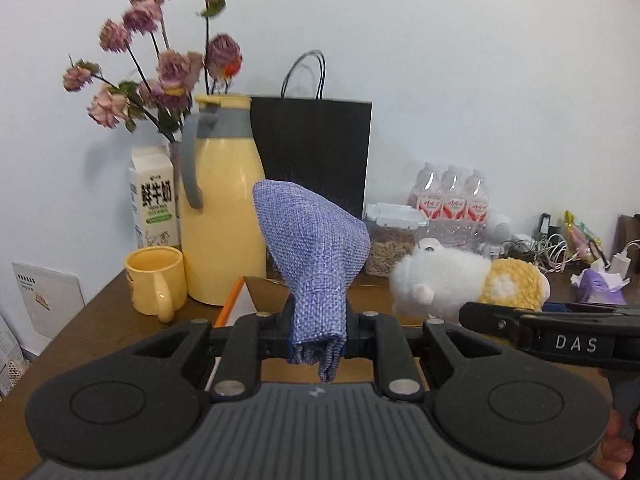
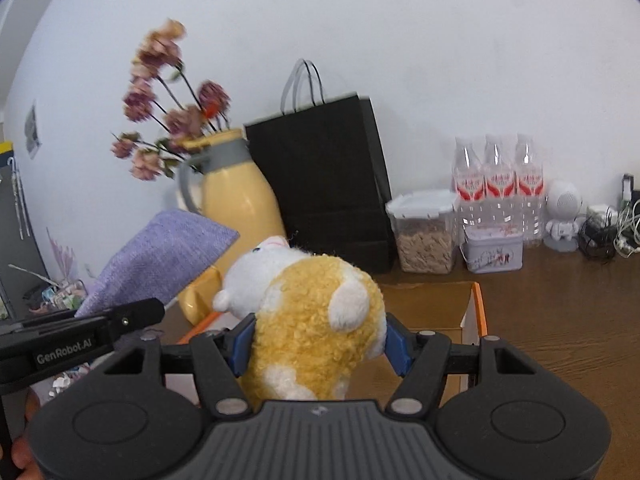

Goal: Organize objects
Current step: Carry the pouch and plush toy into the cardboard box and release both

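Observation:
My left gripper [image 1: 318,320] is shut on a blue-purple woven cloth pouch [image 1: 312,248] and holds it upright above the table. My right gripper [image 2: 316,340] is shut on a yellow and white plush toy [image 2: 312,312], held above an open cardboard box [image 2: 474,312] with an orange edge. In the left wrist view the plush toy [image 1: 460,280] sits to the right with the right gripper's finger [image 1: 520,320] in front of it. In the right wrist view the pouch [image 2: 160,264] is at the left, beside the plush.
On the brown table [image 2: 560,300] by the wall: yellow jug [image 1: 224,208], yellow mug [image 1: 154,284], milk carton [image 1: 152,200], dried flowers [image 1: 160,64], black paper bag [image 1: 316,152], lidded grain container [image 2: 424,232], water bottles [image 2: 500,184], small tin [image 2: 492,248], cables [image 2: 608,232].

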Available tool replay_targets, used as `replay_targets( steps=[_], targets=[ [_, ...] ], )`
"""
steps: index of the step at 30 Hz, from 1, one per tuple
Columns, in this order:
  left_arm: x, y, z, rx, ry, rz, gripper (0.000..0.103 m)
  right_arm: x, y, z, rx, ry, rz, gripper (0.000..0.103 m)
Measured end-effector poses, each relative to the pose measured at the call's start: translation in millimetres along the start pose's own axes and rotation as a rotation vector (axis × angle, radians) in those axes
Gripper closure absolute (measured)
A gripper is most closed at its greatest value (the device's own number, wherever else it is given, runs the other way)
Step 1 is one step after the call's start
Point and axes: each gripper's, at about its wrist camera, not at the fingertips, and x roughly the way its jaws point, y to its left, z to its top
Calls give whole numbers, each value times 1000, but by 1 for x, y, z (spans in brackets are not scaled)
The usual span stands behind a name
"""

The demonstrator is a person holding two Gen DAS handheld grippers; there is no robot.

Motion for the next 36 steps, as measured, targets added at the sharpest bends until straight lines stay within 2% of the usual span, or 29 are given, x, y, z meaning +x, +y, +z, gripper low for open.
replay_targets(
  steps=[6,14,19,22,23,24,25,26,27,28,29,30,31,32,36],
  targets=[
    [46,1,-9,-19,59,15,84,43,-27,1,29,102,-48,40],
    [93,5,-33,1,196,29,84,83,-53,-14,72,238,-89,40],
    [95,3,-37,19,209,40,82,87,-52,-17,52,242,-97,39],
    [94,1,-38,28,208,50,75,87,-51,-17,41,242,-101,38],
    [94,1,-37,31,204,53,67,88,-51,-17,41,243,-100,37],
    [93,0,-37,35,198,54,54,88,-51,-17,42,242,-98,36],
    [92,-1,-37,39,190,59,44,87,-51,-17,44,241,-100,36],
    [91,-1,-36,44,180,72,24,87,-51,-17,45,239,-105,31],
    [89,-2,-36,51,164,87,18,86,-51,-16,43,235,-109,29],
    [87,-3,-36,56,148,94,18,84,-50,-16,43,230,-111,27],
    [85,-3,-35,57,138,93,14,83,-49,-15,40,224,-115,21],
    [83,-3,-34,54,128,90,0,82,-48,-15,37,218,-118,13],
    [82,-3,-33,51,114,93,0,80,-47,-14,33,210,-116,9],
    [80,-3,-33,47,98,102,0,78,-47,-13,32,203,-116,0],
    [74,1,-29,21,82,95,0,72,-47,-10,37,176,-116,0]
  ],
)
